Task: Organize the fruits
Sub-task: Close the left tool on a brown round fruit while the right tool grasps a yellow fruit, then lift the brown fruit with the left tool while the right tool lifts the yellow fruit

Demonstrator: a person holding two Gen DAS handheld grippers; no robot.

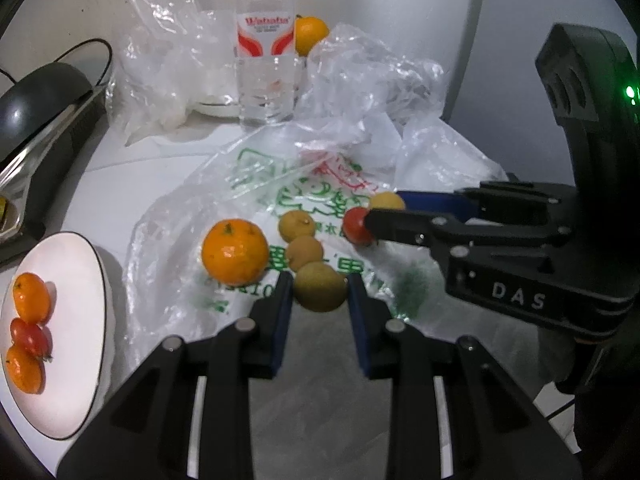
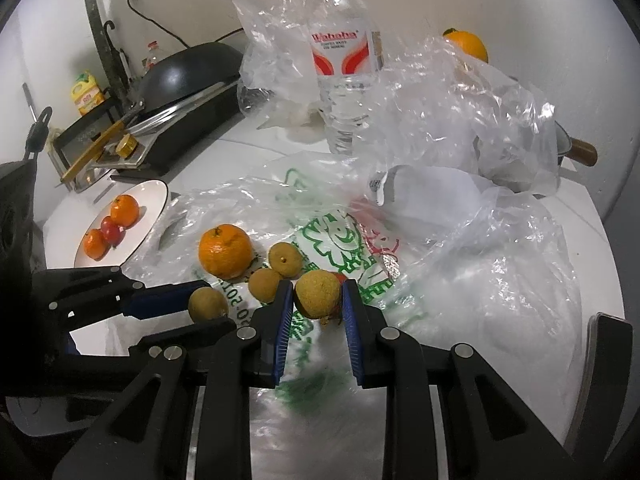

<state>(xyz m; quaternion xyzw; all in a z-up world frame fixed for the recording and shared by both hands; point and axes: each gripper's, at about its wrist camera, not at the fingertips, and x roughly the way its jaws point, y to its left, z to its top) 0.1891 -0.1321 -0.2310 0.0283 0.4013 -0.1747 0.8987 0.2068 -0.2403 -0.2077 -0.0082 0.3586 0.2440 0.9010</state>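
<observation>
I hold two longans, one in each pair of tongs. The left tongs [image 1: 320, 292] are closed narrowly on a brownish-green longan [image 1: 320, 286], pinched across its widest part between blue ribbed pads. The right tongs [image 2: 316, 294] clamp a second, tan longan [image 2: 318, 294] the same way, with a bit of stem hanging beneath it.

I judge these fruits light, with a thin, dry, faintly rough shell that could crack under hard pressure, so a gentle squeeze across the middle suits them. They are round enough to roll if set down carelessly.

Both sit just above a crinkled clear plastic bag [image 1: 256, 184] printed in green and red, slippery and thin, spread over the white surface [image 1: 100, 184]. On the bag lie a dimpled, glossy mandarin [image 1: 234, 251], two more loose longans [image 1: 297, 225] and a smooth red cherry tomato [image 1: 357, 225] beside the right tongs' tip.

At the left, a white plate [image 1: 80, 280] with a dark rim holds two small oranges and a red tomato. Behind stands a clear water bottle [image 1: 266, 60], more crumpled plastic, and another orange [image 1: 310, 34].
</observation>
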